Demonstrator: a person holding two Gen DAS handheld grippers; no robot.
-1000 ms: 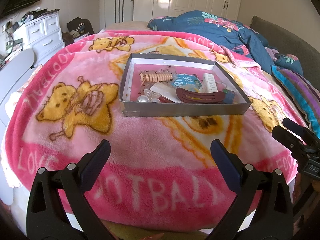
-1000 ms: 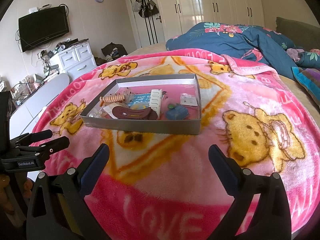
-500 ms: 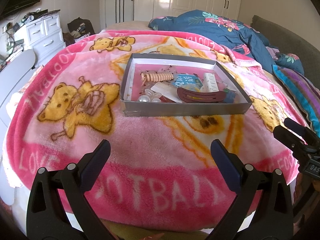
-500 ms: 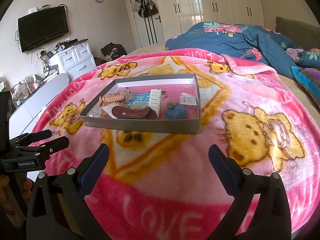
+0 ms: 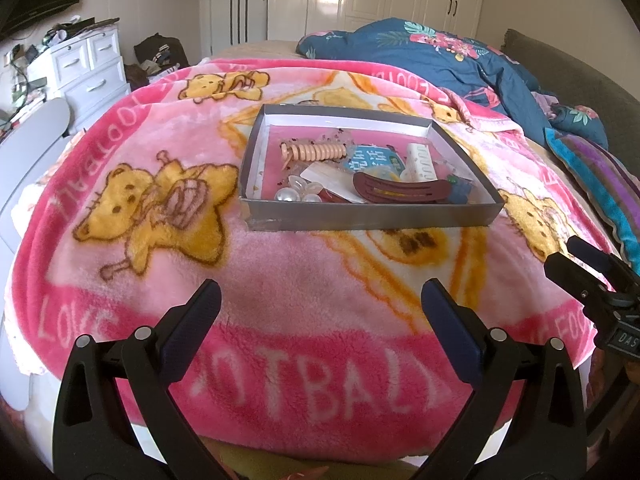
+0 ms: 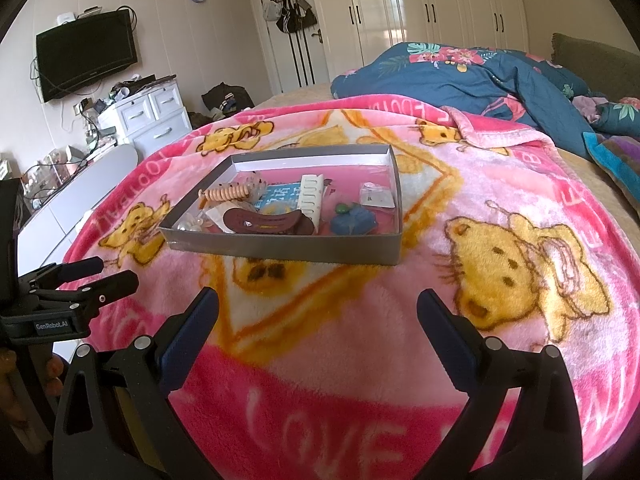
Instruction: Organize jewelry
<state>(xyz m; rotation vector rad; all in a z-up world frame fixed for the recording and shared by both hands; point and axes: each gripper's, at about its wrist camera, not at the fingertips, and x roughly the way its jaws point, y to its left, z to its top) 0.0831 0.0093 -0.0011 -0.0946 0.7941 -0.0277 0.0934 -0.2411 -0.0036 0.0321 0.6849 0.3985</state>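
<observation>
A shallow grey box lies on a pink bear-print blanket. Inside it I see a peach spiral hair clip, a dark maroon hair clip, clear pearl-like beads, a blue printed packet, a white comb-like clip and a blue piece. My left gripper hangs open and empty over the blanket's near edge, well short of the box. My right gripper is open and empty too, to the right of the left one.
A dark blue floral quilt is bunched at the far right of the bed. A striped cushion lies at the right edge. White drawers and a wall television stand to the left; white wardrobes line the back.
Both grippers have crept slightly forward toward the box; both stay open and empty. Nothing in the box has moved.
</observation>
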